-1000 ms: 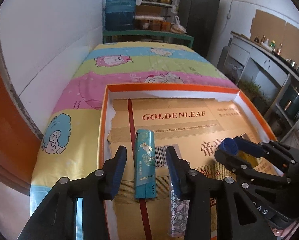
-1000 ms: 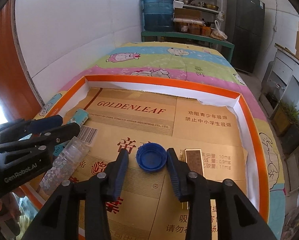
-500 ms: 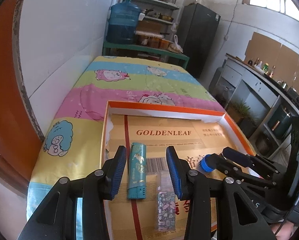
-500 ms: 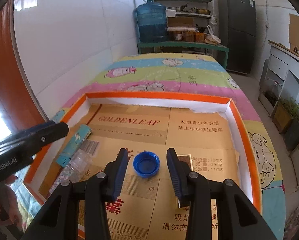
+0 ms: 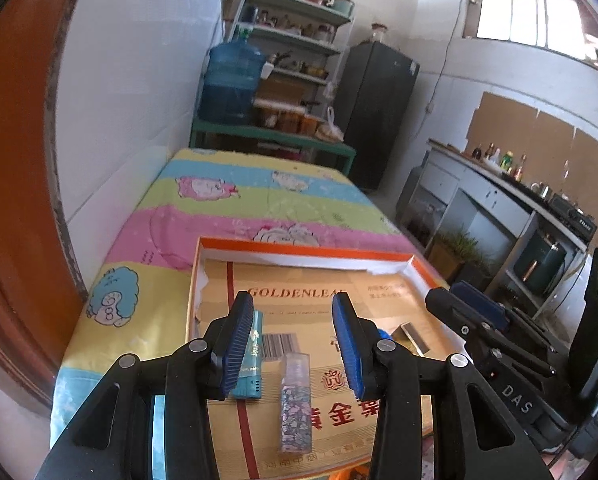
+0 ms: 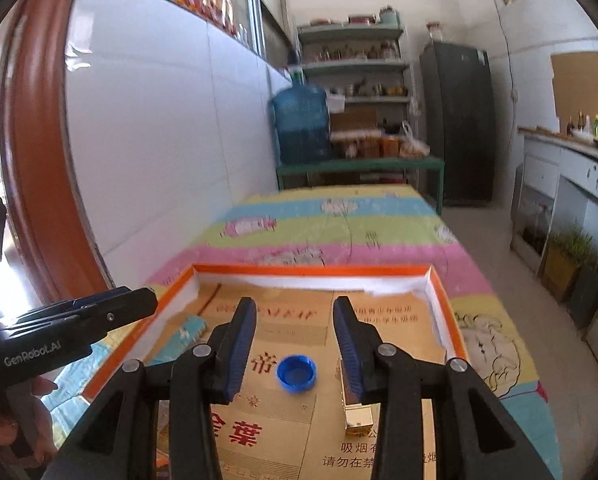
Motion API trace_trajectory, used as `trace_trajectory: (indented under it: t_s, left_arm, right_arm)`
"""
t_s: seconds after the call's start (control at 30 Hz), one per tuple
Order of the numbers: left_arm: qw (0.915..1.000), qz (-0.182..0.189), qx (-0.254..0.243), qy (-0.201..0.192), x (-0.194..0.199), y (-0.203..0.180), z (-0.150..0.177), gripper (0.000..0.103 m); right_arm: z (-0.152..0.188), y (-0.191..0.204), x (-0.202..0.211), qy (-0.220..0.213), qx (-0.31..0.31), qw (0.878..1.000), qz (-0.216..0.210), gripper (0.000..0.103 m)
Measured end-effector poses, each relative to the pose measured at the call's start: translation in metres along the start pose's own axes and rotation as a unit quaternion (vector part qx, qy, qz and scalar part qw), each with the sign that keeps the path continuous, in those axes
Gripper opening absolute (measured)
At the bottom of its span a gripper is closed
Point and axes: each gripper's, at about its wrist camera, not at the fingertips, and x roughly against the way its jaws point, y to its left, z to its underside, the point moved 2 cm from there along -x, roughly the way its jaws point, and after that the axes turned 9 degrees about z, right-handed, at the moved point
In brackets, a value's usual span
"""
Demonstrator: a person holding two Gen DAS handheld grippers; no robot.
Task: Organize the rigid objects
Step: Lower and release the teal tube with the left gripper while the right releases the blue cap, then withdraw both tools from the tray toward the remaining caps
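Observation:
An orange-rimmed cardboard tray lies on a colourful bedspread. In it lie a teal lighter, a clear floral-patterned case, a blue bottle cap and a small gold box. My left gripper is open and empty, raised above the lighter and case. My right gripper is open and empty, raised above the cap and gold box; it also shows at the right of the left wrist view.
A white wall and orange door frame stand on the left. A water jug, shelves and a dark fridge stand beyond the bed. A counter runs along the right.
Both grippers have lifted up and pulled back from the tray, staying open. The lighter, case, cap and gold box stay where they lay.

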Motion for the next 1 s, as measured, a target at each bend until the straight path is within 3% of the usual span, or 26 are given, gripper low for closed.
trace_trajectory:
  t_s: [0.2, 0.47, 0.77, 1.0]
  left_arm:
    - [0.9993, 0.018, 0.032, -0.007, 0.014, 0.004, 0.005, 0.042]
    - [0.9987, 0.028, 0.042, -0.003, 0.027, 0.004, 0.017, 0.043]
    - [0.9987, 0.030, 0.040, 0.011, 0.029, 0.001, 0.026, 0.043]
    - [0.9993, 0.001, 0.034, 0.017, 0.064, -0.013, 0.044, 0.043]
  right_arm:
    - [-0.002, 0.002, 0.017, -0.027, -0.002, 1.000, -0.013, 0.040]
    - [0.002, 0.000, 0.029, -0.018, -0.017, 0.999, -0.036, 0.040]
    - [0.016, 0.008, 0.050, 0.002, -0.009, 0.999, -0.052, 0.040]
    - [0.033, 0.009, 0.077, 0.050, -0.020, 0.998, -0.030, 0.040]
